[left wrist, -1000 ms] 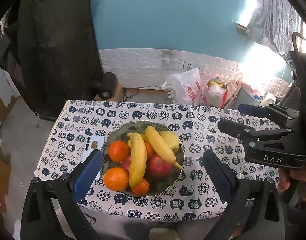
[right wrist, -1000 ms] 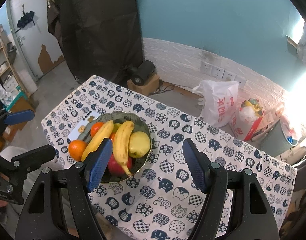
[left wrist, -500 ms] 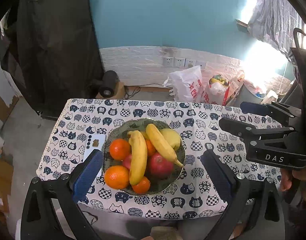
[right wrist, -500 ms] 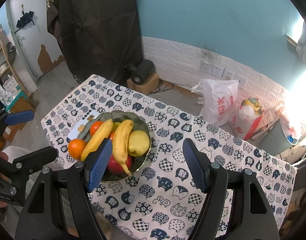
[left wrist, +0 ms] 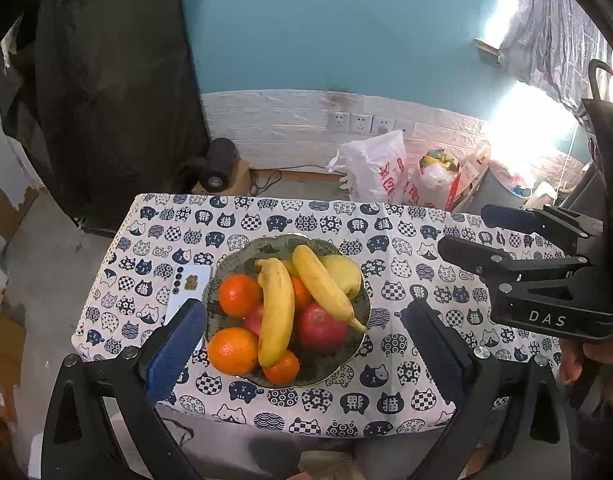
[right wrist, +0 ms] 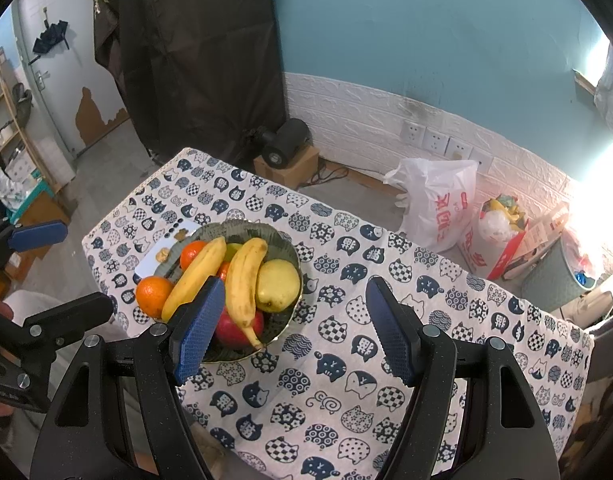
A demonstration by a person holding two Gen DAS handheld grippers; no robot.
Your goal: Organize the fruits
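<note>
Our left gripper (left wrist: 306,344) has its jaws spread wide and empty, hanging above the near side of the fruit bowl (left wrist: 242,252). Our right gripper (right wrist: 294,328) is just as wide and empty, held over the cat-print tablecloth (right wrist: 446,320) just beside the bowl's right rim.

Between and beyond the left pads we see the fruit piled in the bowl: two bananas (left wrist: 276,312) lying across the top, three oranges (left wrist: 232,350) toward the left and near side, a red apple (left wrist: 320,328) under the bananas, and a yellow-green pear (left wrist: 344,272) at the far right. A phone (left wrist: 186,288) lies on the cloth, touching the bowl's left edge.

We judge that all the visible fruit sits in the bowl and nothing is gripped. We cannot tell whether sorting is finished or not yet begun; the cloth to the right offers room for laying fruit out.
</note>
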